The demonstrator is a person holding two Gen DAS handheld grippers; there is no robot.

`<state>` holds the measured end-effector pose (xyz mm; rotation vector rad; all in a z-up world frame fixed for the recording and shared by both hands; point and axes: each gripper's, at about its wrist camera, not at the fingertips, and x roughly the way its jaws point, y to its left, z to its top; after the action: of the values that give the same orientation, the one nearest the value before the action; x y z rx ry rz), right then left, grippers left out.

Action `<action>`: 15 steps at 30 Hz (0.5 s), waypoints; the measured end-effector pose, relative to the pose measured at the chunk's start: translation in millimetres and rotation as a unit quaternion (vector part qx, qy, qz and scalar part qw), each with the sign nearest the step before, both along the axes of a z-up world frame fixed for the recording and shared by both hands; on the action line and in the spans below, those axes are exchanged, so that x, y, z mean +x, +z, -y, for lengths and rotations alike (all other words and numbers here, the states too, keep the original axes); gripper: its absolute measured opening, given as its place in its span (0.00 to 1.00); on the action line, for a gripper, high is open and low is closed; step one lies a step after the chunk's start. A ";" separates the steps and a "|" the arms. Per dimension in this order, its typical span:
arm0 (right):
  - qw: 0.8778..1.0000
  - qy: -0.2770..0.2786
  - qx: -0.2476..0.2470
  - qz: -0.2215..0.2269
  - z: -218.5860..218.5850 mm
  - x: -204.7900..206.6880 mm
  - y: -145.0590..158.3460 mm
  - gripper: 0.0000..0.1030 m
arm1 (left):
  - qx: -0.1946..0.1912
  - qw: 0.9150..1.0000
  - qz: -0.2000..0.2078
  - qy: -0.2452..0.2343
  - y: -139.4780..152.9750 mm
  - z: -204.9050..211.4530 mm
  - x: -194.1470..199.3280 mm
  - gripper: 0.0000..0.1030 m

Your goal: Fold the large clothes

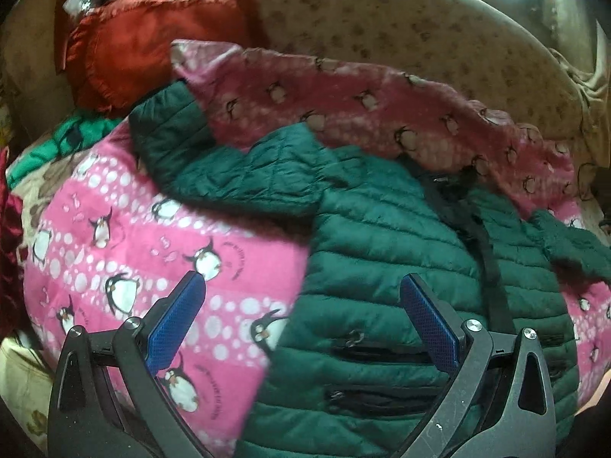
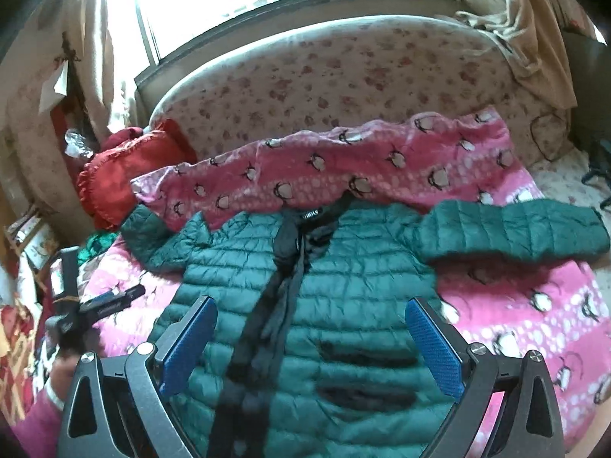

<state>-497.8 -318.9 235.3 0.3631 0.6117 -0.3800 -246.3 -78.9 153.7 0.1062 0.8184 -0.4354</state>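
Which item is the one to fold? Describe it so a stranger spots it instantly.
Start at the bed's floral headboard, then drop to the pink penguin blanket. Spread flat on it, sleeves out, lies the dark green quilted jacket. Unlike the red pillow nearby, it is puffy, stitched in rows, with a black zip.

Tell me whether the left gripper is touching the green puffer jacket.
Cannot tell. In the left wrist view the left gripper is open, one blue pad over the pink penguin blanket and one over the green puffer jacket, but no contact or gap shows plainly.
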 end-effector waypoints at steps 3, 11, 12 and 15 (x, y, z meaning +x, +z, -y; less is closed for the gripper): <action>1.000 0.000 0.016 0.001 0.0 31.4 -3.0 0.95 | -0.005 1.000 0.009 -0.007 -3.5 4.0 -0.6 0.99; 0.999 -0.015 -0.011 -0.032 5.7 83.4 -22.9 0.95 | -0.010 1.000 0.010 -0.015 -8.9 15.4 4.7 0.99; 0.999 -0.015 -0.012 -0.036 8.3 88.6 -26.3 0.95 | -0.008 1.000 0.010 -0.015 -10.0 18.7 5.0 0.99; 0.998 -0.019 -0.012 -0.052 9.0 99.4 -38.1 0.95 | -0.007 1.000 0.005 -0.018 -11.6 24.6 7.1 0.99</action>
<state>-398.4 -327.9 197.2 0.3341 0.7024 -0.4439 -239.2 -103.5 142.0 0.1110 0.8038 -0.4743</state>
